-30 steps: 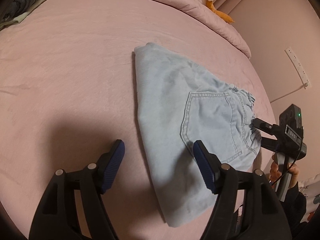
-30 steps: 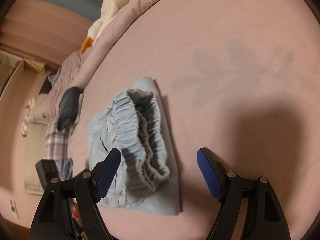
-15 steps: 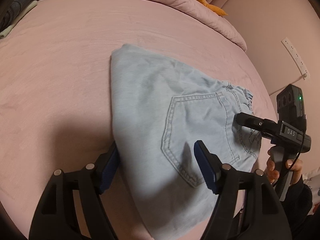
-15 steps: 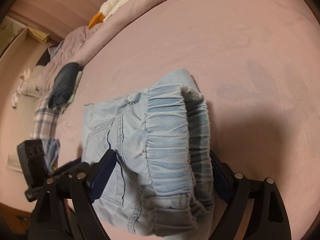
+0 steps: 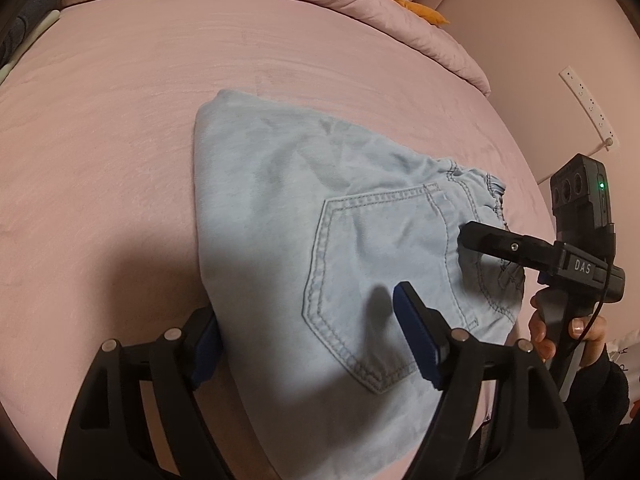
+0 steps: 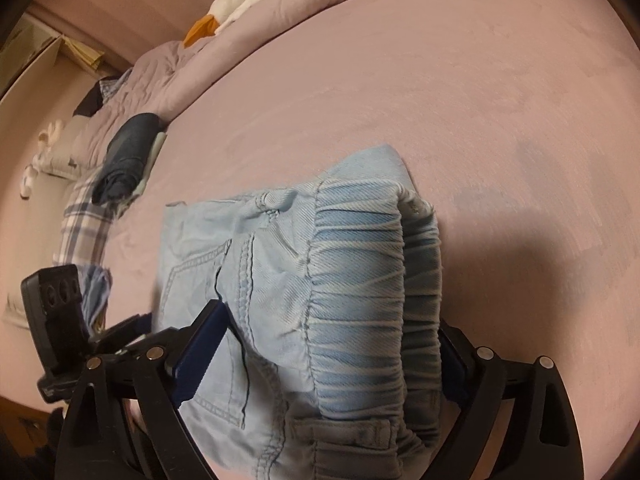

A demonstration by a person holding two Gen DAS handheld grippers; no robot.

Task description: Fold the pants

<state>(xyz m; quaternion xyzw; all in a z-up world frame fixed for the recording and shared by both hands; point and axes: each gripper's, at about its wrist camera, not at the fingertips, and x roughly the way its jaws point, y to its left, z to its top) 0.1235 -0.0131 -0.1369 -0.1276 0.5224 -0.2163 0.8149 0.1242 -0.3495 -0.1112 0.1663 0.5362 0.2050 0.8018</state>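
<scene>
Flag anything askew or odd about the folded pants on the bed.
The folded light-blue pants lie skewed, tapering to one corner. The elastic waistband bulges up instead of lying flat. No damage shows.

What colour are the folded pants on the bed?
Light blue denim pants, with paler stitching on the pocket; the left wrist view shows it best.

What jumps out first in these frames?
The folded light-blue jeans in the middle of the pink bed, back pocket up, elastic waistband bunched close to the right camera. Both grippers straddle them with jaws opening: the left gripper over one edge, the right gripper around the waistband end.
</scene>
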